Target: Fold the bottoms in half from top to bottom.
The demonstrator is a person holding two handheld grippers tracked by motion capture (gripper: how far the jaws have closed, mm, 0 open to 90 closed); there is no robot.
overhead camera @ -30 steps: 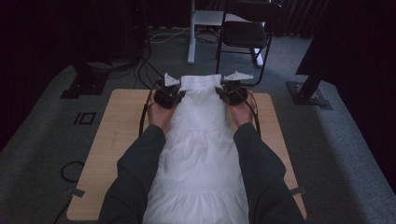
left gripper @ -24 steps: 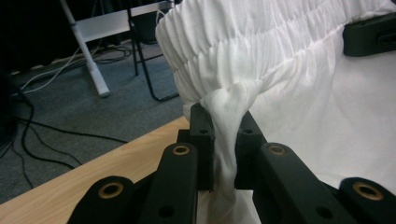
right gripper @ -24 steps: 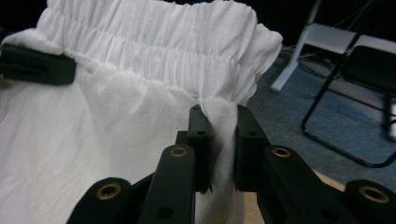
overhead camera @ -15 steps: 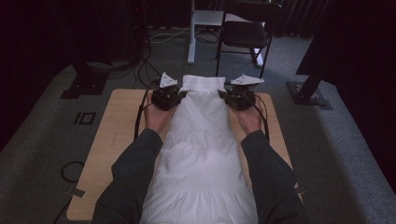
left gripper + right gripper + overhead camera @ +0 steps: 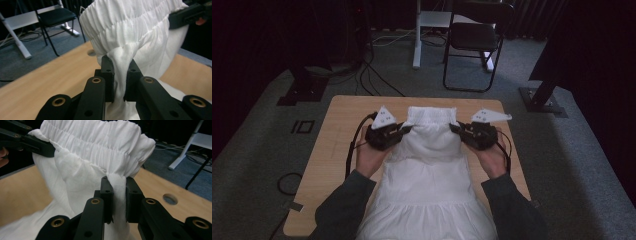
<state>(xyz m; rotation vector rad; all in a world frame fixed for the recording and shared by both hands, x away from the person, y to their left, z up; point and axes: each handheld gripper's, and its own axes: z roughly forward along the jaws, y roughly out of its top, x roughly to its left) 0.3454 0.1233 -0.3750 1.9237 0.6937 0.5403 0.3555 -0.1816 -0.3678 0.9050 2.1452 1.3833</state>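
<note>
White garment [image 5: 429, 170] lies lengthwise on worktop [image 5: 337, 125], elastic band end at 12 o'clock, lifted. Left gripper [image 5: 404, 131] pinches fabric at 10 o'clock, right gripper [image 5: 455, 128] pinches at 2 o'clock. Grasp done; fold or spread judged undone.

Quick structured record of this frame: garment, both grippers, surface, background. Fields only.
garment: white skirt with gathered elastic waistband, lying lengthwise on the table, waistband end at the far side and lifted
left gripper: shut on skirt fabric just below the waistband, at its left edge
right gripper: shut on skirt fabric just below the waistband, at its right edge
surface: light wooden table with a round hole
background: black folding chair, white table leg, grey carpet, cables
</note>
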